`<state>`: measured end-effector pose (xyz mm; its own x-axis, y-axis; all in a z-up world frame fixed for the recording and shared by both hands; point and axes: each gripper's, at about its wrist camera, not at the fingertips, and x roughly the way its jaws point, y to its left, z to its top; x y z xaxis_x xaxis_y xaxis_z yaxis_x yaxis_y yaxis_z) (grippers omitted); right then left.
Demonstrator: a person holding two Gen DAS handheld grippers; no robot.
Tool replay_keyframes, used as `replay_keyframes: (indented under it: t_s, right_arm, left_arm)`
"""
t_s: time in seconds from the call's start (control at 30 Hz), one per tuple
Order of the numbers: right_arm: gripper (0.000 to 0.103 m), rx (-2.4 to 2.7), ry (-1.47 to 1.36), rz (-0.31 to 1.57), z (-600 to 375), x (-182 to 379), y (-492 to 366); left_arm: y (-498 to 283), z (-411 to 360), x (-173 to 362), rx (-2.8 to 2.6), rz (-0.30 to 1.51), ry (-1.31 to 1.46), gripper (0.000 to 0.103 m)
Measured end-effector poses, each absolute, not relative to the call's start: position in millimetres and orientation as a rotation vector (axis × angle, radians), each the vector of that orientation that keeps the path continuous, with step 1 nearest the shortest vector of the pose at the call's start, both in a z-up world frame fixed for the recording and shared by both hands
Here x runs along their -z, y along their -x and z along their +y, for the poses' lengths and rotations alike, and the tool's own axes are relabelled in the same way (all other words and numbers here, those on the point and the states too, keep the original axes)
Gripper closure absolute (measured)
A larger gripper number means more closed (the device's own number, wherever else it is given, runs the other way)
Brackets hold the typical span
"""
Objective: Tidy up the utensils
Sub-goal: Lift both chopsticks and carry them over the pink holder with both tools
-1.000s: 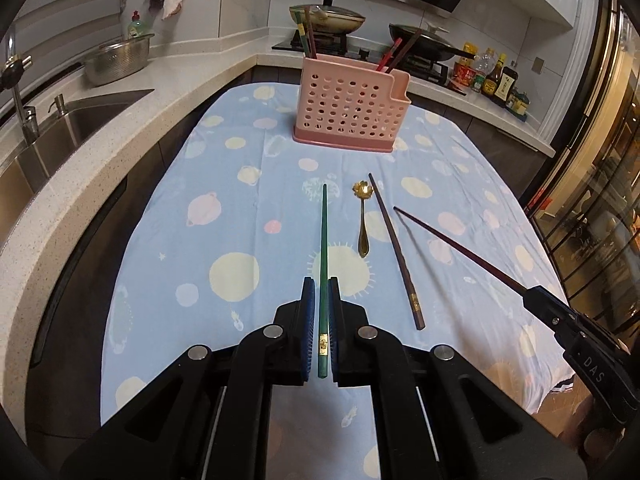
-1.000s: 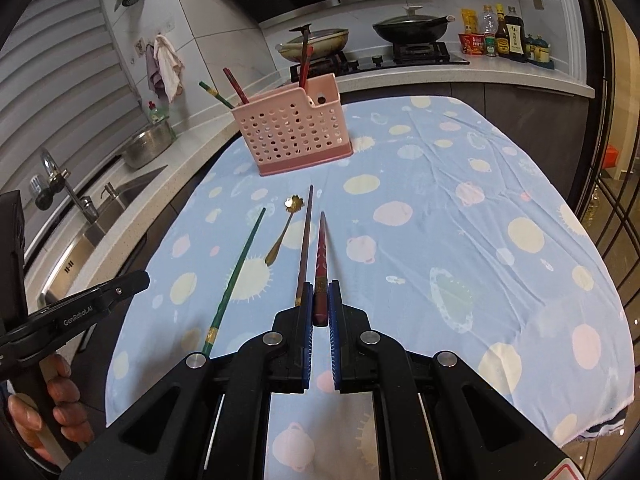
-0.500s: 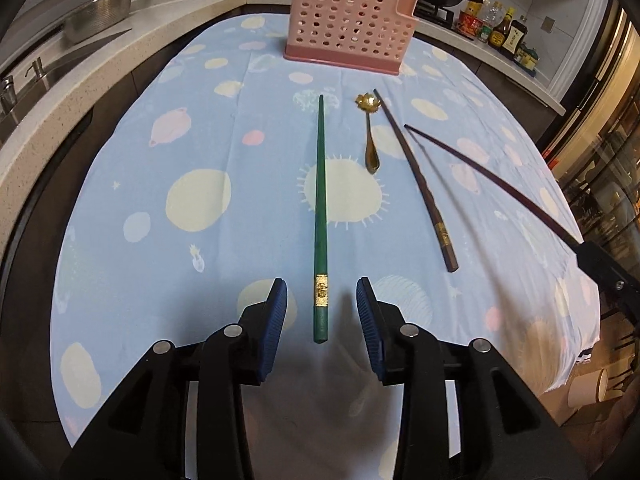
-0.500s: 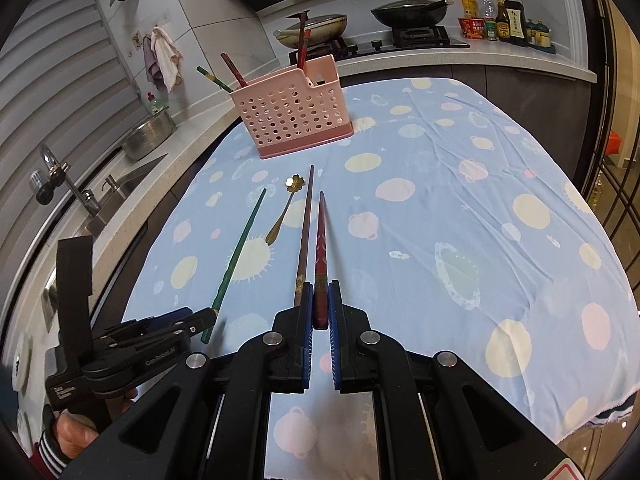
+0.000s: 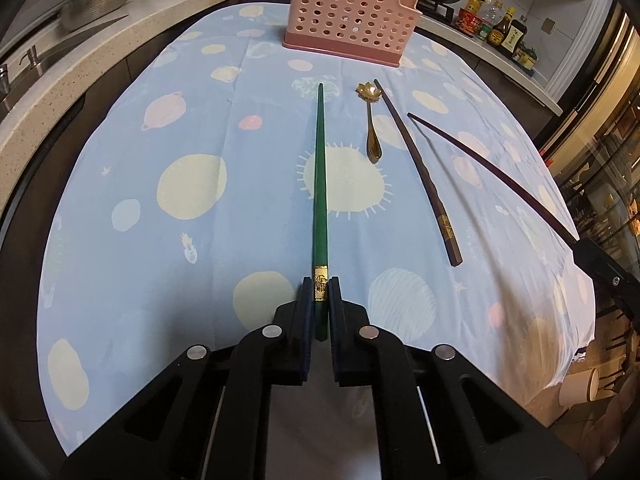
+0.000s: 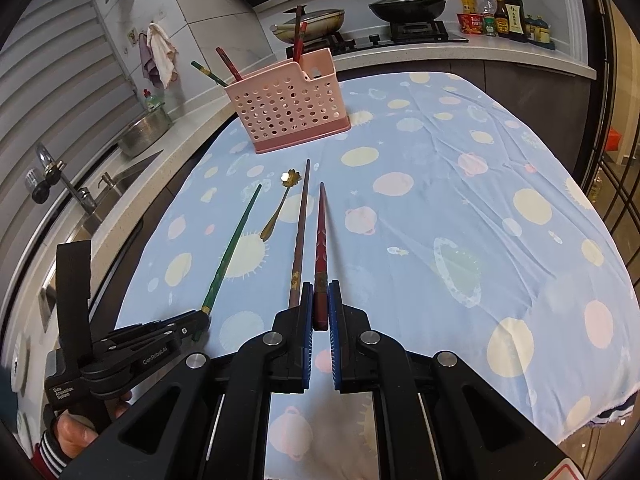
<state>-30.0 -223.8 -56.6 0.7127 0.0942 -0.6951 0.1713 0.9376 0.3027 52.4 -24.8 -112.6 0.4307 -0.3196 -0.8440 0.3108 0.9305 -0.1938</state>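
Over spotted tablecloth, left claw pinches green chopstick; right claw red chopstick.

A pale blue tablecloth printed with planets and suns covers the table in a home kitchen. Along the speckled counter to the left sit a steel colander bowl, a sink faucet and a green dish-soap bottle, with cloths hanging on the tiled wall above. On the stove behind, a lidded pan stands beside a dark wok, near a row of sauce bottles.
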Motion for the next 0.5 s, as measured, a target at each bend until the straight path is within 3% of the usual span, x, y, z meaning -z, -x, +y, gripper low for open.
replay_keyframes:
  t_s: [0.5]
  right_arm:
    - [0.096, 0.033, -0.364, 0.554, -244, -34, 15]
  left_arm:
    - [-78, -11, -11, 0.409, 0.791, 0.059, 0.096]
